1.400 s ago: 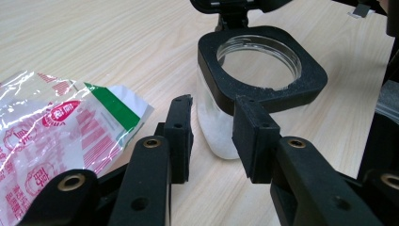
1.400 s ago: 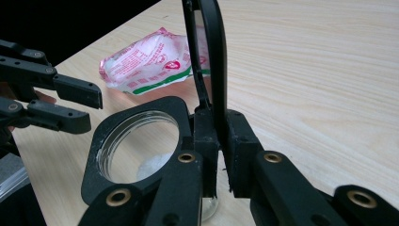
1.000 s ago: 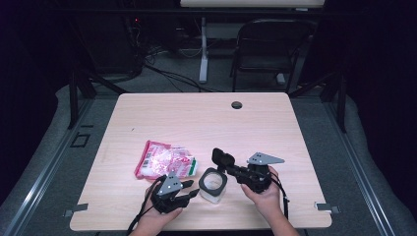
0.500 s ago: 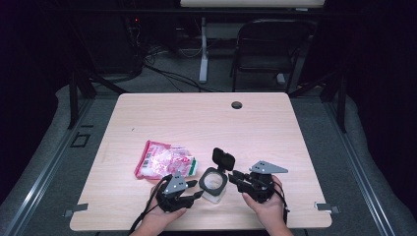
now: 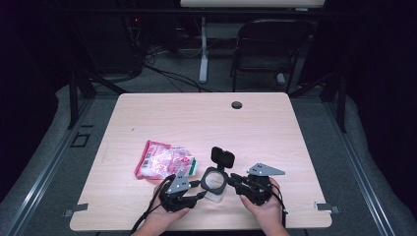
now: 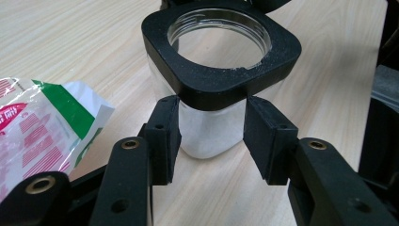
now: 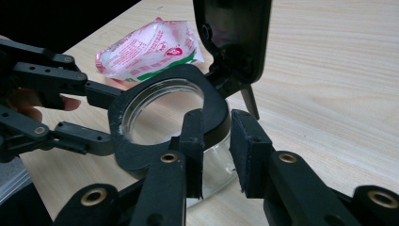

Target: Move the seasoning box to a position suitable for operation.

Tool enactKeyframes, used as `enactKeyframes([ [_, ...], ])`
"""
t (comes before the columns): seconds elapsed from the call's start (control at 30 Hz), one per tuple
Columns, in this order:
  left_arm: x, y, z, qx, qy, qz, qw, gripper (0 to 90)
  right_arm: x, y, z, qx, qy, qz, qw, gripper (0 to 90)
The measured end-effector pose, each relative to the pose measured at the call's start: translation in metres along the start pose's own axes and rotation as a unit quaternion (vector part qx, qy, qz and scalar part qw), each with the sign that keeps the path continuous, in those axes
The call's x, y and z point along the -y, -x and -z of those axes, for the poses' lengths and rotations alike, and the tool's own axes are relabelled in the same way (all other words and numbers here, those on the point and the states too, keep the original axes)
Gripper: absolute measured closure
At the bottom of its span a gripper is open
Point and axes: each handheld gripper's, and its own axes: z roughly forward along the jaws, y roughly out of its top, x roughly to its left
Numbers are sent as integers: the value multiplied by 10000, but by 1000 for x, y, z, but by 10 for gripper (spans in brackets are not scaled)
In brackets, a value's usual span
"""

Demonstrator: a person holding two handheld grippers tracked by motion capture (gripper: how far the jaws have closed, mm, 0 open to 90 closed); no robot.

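A clear jar (image 5: 214, 181) with a black collar (image 6: 216, 87) stands near the table's front edge. Its black flip lid (image 5: 222, 157) is tipped up and open. My left gripper (image 6: 211, 134) has its pads against the glass under the collar, one on each side of a corner. Its jaws have just eased a little wider, with the jar still between them. My right gripper (image 7: 219, 141) has just been opening. Its pads stand apart at the collar's (image 7: 127, 136) near edge below the lid (image 7: 233, 33), pressing on nothing. A red, white and green bag (image 5: 164, 162) lies left of the jar.
The wooden table (image 5: 246, 128) has a round cable hole (image 5: 237, 104) at its far edge. A dark chair (image 5: 270, 49) and desk legs stand beyond it. The bag (image 7: 146, 47) lies just behind the jar, close to the left gripper (image 7: 110, 117).
My right gripper has drawn back slightly from the raised lid toward the near edge. The jar, lid, bag and left gripper stay where they were.
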Motion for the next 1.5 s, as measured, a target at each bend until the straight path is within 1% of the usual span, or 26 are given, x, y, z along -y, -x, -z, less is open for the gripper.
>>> enactKeyframes([
  [0.1, -1, -1, -1, -25, -11, 9, 10000, 586, 0, -1, 0, -13, -13, 11, 10000, 745],
  [0.23, -2, -3, -2, -117, -28, -17, 9999, 604, 1, -3, 0, -51, -30, 29, 10000, 741],
  [0.33, -2, -4, -2, -137, 3, 53, 9999, 625, 2, -4, -1, -63, -61, 35, 10000, 738],
  [0.4, -2, -5, -2, -165, -8, 43, 9999, 630, 2, -5, -2, -62, -32, 51, 10000, 737],
  [0.43, -2, -5, -2, -176, -2, 52, 9998, 633, 2, -5, -1, -64, -88, 81, 9999, 736],
  [0.5, -3, -6, -2, -208, 11, 67, 9998, 636, 2, -7, -1, -71, -110, 109, 9999, 736],
  [0.6, -3, -7, -2, -225, -9, 69, 9997, 638, 3, -8, -2, -58, -117, 137, 9998, 736],
  [0.93, -2, -7, 2, -211, 36, 76, 9997, 633, 3, -9, -2, -57, -114, 158, 9998, 732],
  [0.97, -2, -7, 3, -214, 70, 81, 9997, 631, 3, -9, -2, -57, -114, 163, 9998, 731],
  [1.07, -1, -7, 8, -195, 76, 50, 9998, 625, 3, -9, -2, -38, -124, 200, 9997, 726],
  [1.17, 0, -8, 16, -216, 141, 54, 9997, 616, 3, -9, -1, -21, -137, 242, 9996, 722],
  [1.23, 0, -9, 21, -243, 188, 100, 9995, 606, 3, -8, 0, -29, -124, 266, 9996, 719],
  [1.27, 0, -10, 24, -261, 210, 117, 9994, 597, 4, -8, 0, -29, -67, 241, 9997, 716],
  [1.37, 0, -13, 31, -332, 280, 148, 9989, 577, 3, -7, 2, -42, -83, 254, 9996, 708],
  [1.4, 0, -15, 33, -350, 289, 165, 9988, 571, 3, -7, 2, -38, -48, 256, 9997, 706],
  [1.43, 1, -16, 36, -383, 325, 221, 9985, 561, 3, -7, 3, -36, -59, 256, 9996, 705],
  [1.5, 1, -19, 39, -452, 366, 254, 9980, 543, 2, -6, 4, -42, -59, 271, 9996, 699],
])
